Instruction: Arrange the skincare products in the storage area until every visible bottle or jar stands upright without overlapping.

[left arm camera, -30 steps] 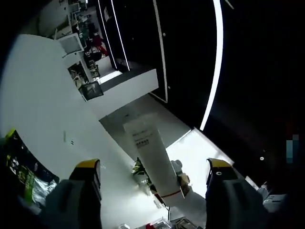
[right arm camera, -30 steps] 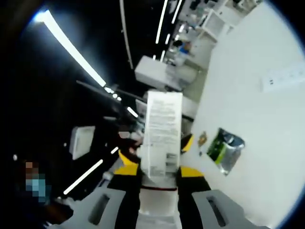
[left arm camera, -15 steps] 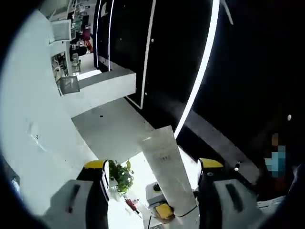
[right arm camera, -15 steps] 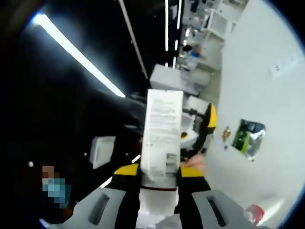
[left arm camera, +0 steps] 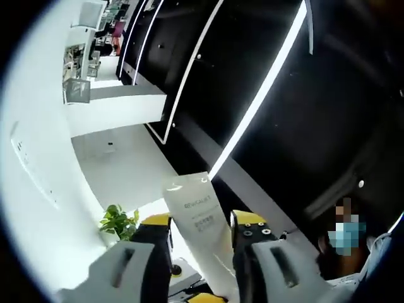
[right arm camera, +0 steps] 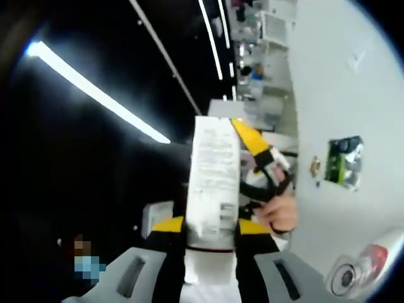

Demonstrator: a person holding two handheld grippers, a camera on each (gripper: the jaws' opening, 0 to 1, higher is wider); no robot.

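Observation:
A white squeeze tube [right arm camera: 214, 183] with grey print stands up between the yellow-tipped jaws of my right gripper [right arm camera: 211, 226], which is shut on its lower end. In the left gripper view the same tube [left arm camera: 196, 214] rises between the jaws of my left gripper [left arm camera: 201, 224]. Those jaws sit close against both of its sides. From the right gripper view, the left gripper [right arm camera: 262, 161] shows just behind the tube, with a hand [right arm camera: 281, 213] on it. The tube is held up in the air, away from any surface.
A white surface [right arm camera: 353, 95] carries a green packet [right arm camera: 344, 163] and a clear, red-marked container [right arm camera: 363, 265]. A small green plant [left arm camera: 117, 221] is low on the left. Dark panels with bright light strips [left arm camera: 265, 82] lie behind. A person [left arm camera: 353, 252] is at lower right.
The left gripper's jaws have narrowed from wide apart to snug around the tube. Both views have swung as the hands turned. The right gripper has kept its hold on the tube.

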